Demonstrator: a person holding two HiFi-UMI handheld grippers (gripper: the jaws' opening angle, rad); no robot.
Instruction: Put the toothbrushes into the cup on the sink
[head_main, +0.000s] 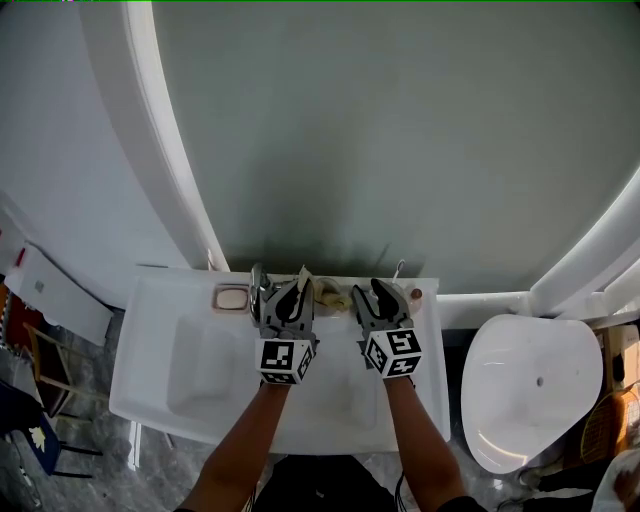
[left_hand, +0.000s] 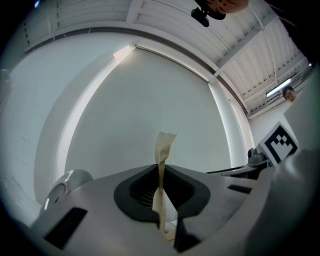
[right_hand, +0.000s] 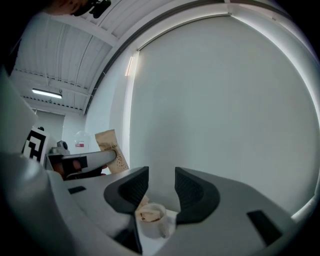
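I note the sink (head_main: 150, 340) at lower centre of the head view, with a soap dish (head_main: 231, 298) on its back ledge at the left. Just right of the dish I hold the left gripper (head_main: 283, 295) over the back of the sink, pointing at the wall (head_main: 400, 120). In its own view the left gripper (left_hand: 161, 187) has its jaws clamped flat on a tan paper packet (left_hand: 163, 155). The packet stands upright, its crumpled top well above the jaws and its lower end showing below them. I cannot tell what the packet contains. From the right gripper view the same packet (right_hand: 107, 147) shows at the left, held level with the ledge. The cup (right_hand: 151, 220) stands on the sink ledge close to the wall, between the two grippers. It is white, upright, and has something tan in its mouth. The right gripper (head_main: 385, 300) is held beside the left one, apart from it, also aimed at the wall. In its own view the right gripper (right_hand: 162, 187) has its jaws wide, with nothing pressed between the pads. The cup sits below and beyond the gap, untouched. At far right of the head view a toilet (head_main: 530, 390) stands well apart from the sink.
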